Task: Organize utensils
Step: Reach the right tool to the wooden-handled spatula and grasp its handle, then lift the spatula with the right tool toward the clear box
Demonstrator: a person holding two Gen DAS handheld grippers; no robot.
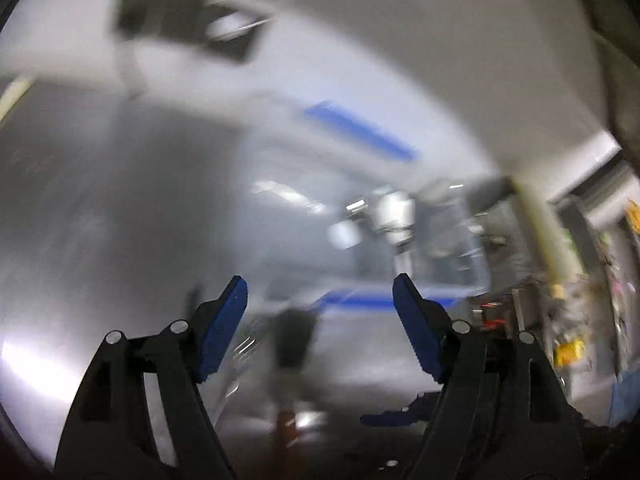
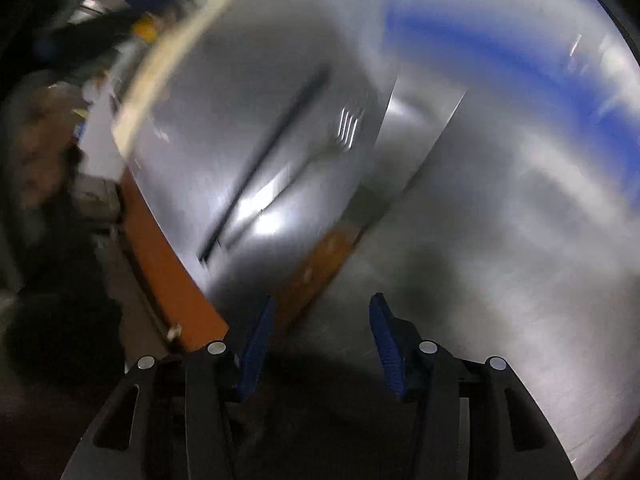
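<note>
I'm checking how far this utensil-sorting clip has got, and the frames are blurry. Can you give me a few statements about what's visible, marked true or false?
1. The left gripper is open with nothing between its fingers. True.
2. The right gripper is clamped on a fork. False: it is open and empty; the fork lies ahead on the metal surface.
3. A long dark utensil lies beside the fork. True.
4. The fork's tines point toward the right gripper. False: the tines are at the far end, away from it.
5. Blue strips show in the left wrist view. True.
</note>
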